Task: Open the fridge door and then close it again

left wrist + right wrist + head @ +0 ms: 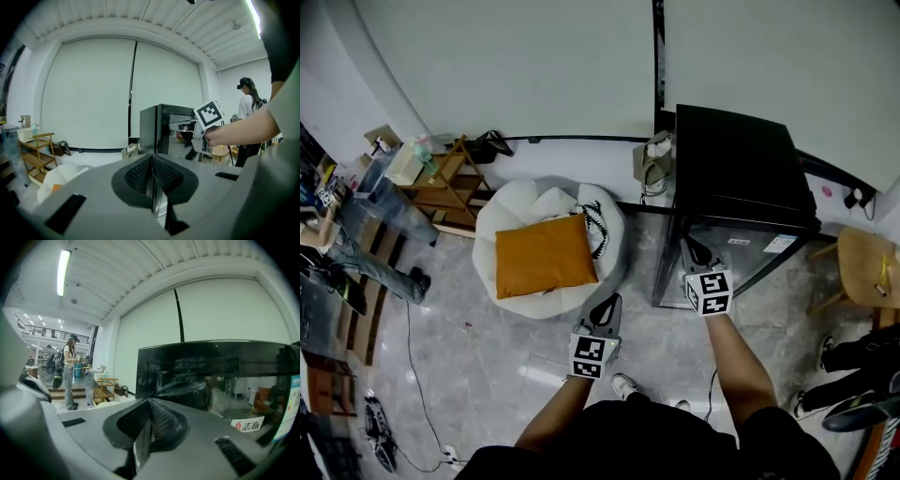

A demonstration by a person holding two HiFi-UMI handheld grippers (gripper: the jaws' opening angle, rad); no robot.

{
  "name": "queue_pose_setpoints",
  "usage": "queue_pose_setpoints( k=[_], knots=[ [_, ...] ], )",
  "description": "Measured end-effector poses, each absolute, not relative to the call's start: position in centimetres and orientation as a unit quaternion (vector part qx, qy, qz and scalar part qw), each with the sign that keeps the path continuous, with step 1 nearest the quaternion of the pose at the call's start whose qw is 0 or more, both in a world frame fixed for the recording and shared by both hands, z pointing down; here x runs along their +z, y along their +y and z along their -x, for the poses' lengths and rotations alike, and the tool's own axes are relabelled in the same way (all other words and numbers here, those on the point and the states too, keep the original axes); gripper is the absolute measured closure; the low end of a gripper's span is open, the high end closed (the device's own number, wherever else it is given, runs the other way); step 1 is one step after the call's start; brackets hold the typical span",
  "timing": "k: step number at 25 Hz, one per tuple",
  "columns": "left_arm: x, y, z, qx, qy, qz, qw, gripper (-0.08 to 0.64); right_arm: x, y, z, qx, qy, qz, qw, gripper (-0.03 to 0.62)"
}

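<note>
A black fridge (736, 164) with a glass front door (750, 251) stands at the right of the head view. My right gripper (695, 255) is held right in front of that door near its left edge, jaws shut with nothing between them. In the right gripper view the dark glass door (211, 366) fills the space just ahead of the right gripper (148, 409). My left gripper (607, 307) hangs over the floor left of the fridge, shut and empty. The left gripper view looks past the left gripper (152, 165) to the fridge (149, 129). Whether the door is ajar I cannot tell.
A white beanbag (520, 211) with an orange cushion (546, 253) lies left of the fridge. A wooden shelf rack (441, 178) stands at the far left, with a person (375, 234) near it. A wooden stool (862, 267) and another person's legs (853, 356) are at the right.
</note>
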State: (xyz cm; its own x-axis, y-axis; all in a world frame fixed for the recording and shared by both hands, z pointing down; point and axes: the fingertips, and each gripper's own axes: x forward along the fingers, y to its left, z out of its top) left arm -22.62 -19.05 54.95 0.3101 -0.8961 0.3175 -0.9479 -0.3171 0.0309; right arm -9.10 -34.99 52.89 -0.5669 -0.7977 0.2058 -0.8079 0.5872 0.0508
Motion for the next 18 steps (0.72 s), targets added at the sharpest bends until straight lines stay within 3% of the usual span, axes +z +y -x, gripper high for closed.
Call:
queue_pose_setpoints(
  k=[18],
  knots=[
    [54.5, -18.3, 21.9, 0.115, -0.580, -0.800, 0.104, 0.537, 52.3, -33.6, 10.1, -0.078, -0.888, -0.416, 0.182, 0.577]
  ],
)
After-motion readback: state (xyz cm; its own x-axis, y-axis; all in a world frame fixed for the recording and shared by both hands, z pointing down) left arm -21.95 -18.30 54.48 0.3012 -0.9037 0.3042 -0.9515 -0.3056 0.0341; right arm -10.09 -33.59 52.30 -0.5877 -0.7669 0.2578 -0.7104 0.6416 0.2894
